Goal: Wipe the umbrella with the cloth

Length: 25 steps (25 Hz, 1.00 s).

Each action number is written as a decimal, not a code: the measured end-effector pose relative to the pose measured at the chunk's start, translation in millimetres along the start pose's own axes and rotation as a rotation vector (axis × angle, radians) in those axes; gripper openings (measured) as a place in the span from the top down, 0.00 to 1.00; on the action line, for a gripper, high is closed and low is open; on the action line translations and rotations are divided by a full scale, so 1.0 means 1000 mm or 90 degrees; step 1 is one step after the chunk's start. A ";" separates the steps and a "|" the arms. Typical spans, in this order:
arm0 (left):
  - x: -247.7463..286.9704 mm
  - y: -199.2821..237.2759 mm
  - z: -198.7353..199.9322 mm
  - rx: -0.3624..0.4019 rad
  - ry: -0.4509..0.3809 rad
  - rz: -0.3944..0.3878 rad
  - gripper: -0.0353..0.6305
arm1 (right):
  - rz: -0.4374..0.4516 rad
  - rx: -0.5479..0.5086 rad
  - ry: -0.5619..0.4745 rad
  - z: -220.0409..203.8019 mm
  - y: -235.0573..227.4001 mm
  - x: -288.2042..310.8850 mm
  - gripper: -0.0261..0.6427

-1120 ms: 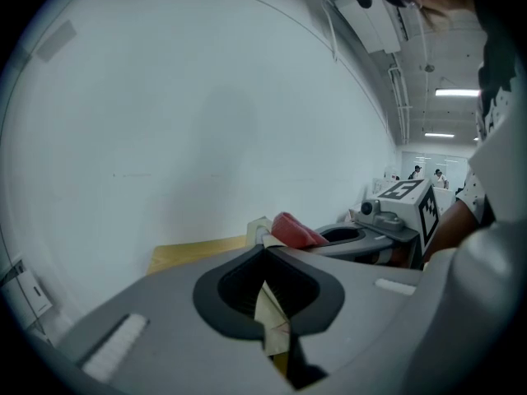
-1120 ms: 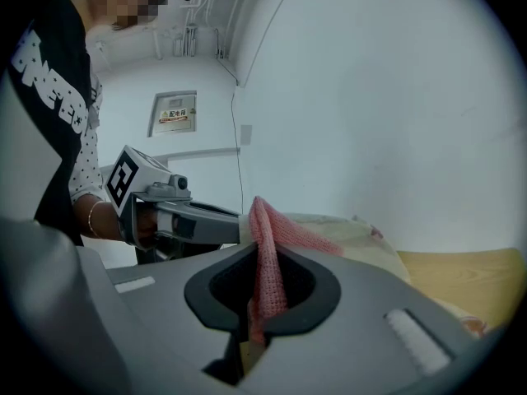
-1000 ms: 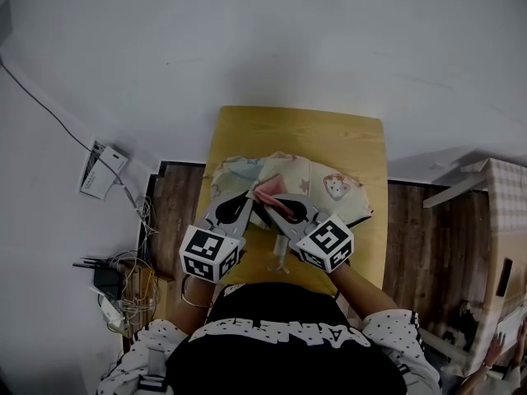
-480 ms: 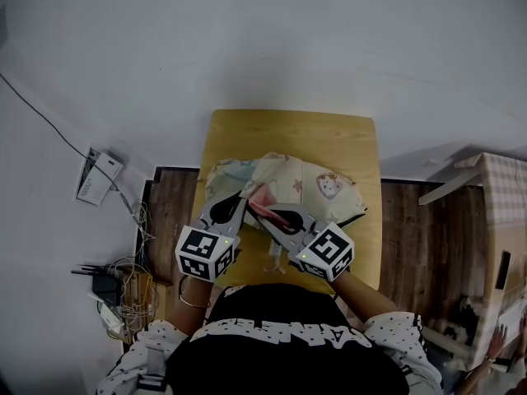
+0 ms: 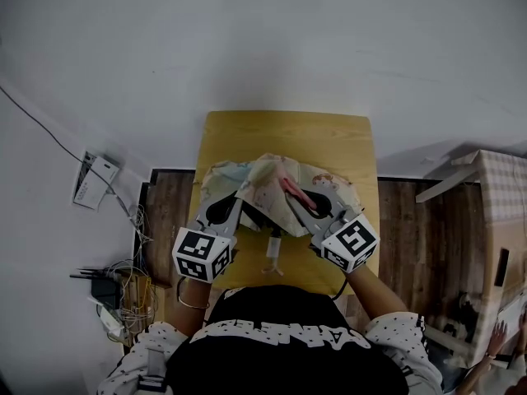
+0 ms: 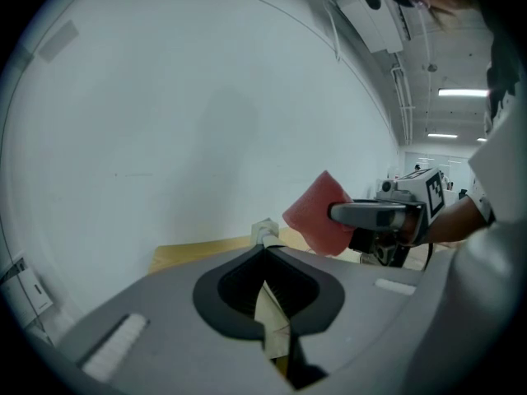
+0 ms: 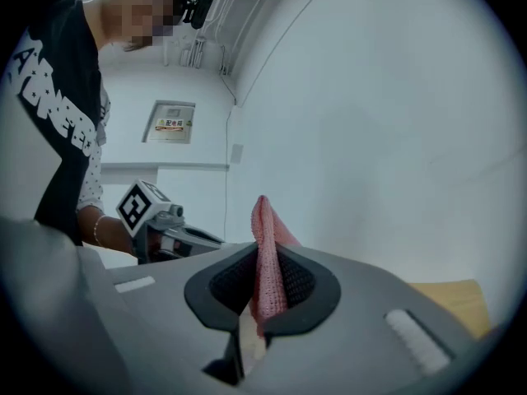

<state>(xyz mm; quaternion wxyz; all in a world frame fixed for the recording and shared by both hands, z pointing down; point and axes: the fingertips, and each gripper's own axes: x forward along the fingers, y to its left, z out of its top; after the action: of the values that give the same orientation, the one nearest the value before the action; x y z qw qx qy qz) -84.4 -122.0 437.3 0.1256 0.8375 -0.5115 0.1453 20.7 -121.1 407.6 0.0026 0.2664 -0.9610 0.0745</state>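
Observation:
A small umbrella (image 5: 331,188) with a pale cartoon-print canopy lies crumpled on the yellow wooden table (image 5: 288,134); its handle (image 5: 271,257) points toward me. My left gripper (image 5: 241,197) is shut on a fold of the canopy, and cream fabric (image 6: 270,319) shows between its jaws. My right gripper (image 5: 301,202) is shut on a pink cloth (image 5: 289,188) and holds it over the middle of the canopy. In the right gripper view the cloth (image 7: 265,262) stands up between the jaws. The left gripper view shows the cloth (image 6: 317,216) beside the right gripper (image 6: 338,213).
The table stands against a white wall. On the wooden floor to the left lie cables and a power strip (image 5: 115,290), with a white device (image 5: 92,179) near the wall. A checked box (image 5: 502,220) stands at the right.
My right gripper has carried the pink cloth rightward and away from the left gripper, across the canopy. The left gripper has kept its hold in the same place.

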 end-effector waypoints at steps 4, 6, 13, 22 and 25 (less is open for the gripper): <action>-0.001 0.003 0.000 -0.004 -0.001 0.002 0.95 | -0.085 -0.026 0.012 -0.012 -0.048 0.000 0.91; -0.001 0.004 0.000 -0.006 -0.002 0.000 0.95 | -0.121 -0.024 0.020 -0.020 -0.068 0.000 0.91; 0.004 0.007 0.005 -0.007 -0.006 -0.010 0.95 | -0.144 -0.006 0.072 -0.053 -0.093 0.016 0.91; 0.004 0.010 0.003 -0.010 -0.001 -0.013 0.95 | -0.079 0.018 0.123 -0.085 -0.068 0.035 0.91; 0.004 0.011 0.003 -0.009 -0.001 -0.009 0.95 | -0.049 0.022 0.127 -0.088 -0.051 0.037 0.91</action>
<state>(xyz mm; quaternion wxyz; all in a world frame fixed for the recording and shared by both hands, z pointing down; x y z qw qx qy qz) -92.4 -131.0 437.0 0.1324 0.8403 -0.5067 0.1398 12.2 -169.9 503.1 0.0966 0.2941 -0.9436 0.1171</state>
